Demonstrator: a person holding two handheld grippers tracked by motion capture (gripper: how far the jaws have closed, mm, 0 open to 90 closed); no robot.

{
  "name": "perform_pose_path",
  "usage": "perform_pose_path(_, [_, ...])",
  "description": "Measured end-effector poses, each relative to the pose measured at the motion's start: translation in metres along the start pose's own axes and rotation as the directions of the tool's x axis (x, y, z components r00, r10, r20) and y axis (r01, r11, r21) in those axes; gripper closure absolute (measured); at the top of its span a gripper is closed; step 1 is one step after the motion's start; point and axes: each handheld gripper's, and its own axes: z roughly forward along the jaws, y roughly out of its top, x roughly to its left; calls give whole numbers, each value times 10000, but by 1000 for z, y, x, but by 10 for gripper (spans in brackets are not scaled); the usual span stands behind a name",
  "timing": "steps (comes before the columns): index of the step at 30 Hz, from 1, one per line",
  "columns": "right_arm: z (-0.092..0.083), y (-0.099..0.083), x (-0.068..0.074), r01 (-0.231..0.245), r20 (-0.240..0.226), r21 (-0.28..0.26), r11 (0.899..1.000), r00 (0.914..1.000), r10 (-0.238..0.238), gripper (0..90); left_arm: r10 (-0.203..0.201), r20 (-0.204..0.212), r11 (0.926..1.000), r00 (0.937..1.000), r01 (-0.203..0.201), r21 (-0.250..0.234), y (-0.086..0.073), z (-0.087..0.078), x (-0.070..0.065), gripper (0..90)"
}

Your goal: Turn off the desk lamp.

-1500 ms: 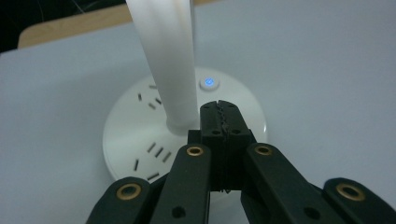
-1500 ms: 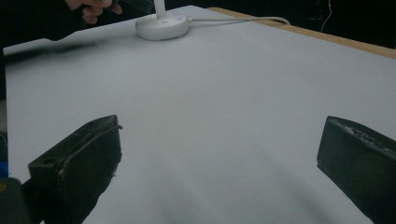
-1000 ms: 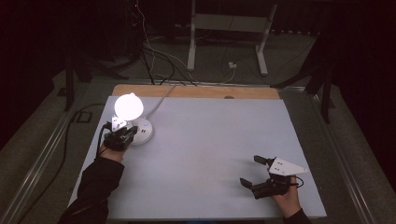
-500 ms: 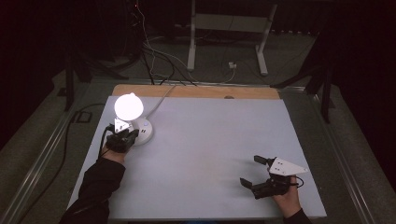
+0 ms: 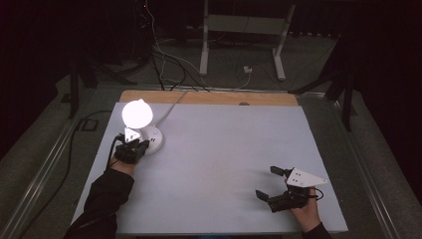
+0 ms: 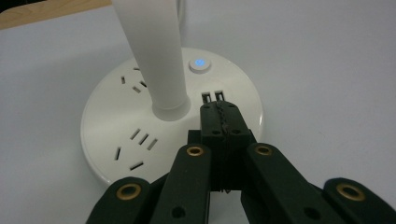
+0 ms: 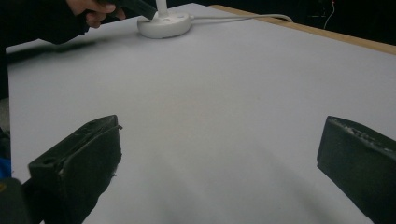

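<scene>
Your left gripper (image 6: 219, 122) hangs closed and empty over the lamp base (image 6: 116, 135), just short of its glowing button (image 6: 199, 64) — lamp already lit; your right gripper (image 5: 278, 185) rests wide open, well apart — holding nothing

The left gripper (image 5: 133, 148) is sitting right against the round base of the lit desk lamp (image 5: 138, 114) at the table's (image 5: 224, 149) near-left, while the right gripper (image 5: 272, 185) is resting wide open, well apart, near the front right corner.
</scene>
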Motion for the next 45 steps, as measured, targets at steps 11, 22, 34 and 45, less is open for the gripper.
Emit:
perform_pose_path(11, [1, 0, 0, 27, -28, 67, 10000, 10000, -27, 0, 198, 112, 9998, 9997, -198, 36, 0, 1, 1, 900])
perform_pose_path(22, [1, -1, 0, 3, -46, 63, 10000, 10000, -2, 0, 49, -72, 9996, 10000, -51, -269, 2, -4, 0, 900])
perform_pose_path(34, [0, -1, 0, -29, -42, 60, 10000, 10000, 30, 0, -667, 361, 9959, 9971, 687, -594, 10, -24, 1, 711])
perform_pose_path(45, [0, 0, -1, -38, -41, 5, 10000, 10000, 38, 0, -1109, 779, 9897, 9908, 1172, -819, 9, -38, 3, 381])
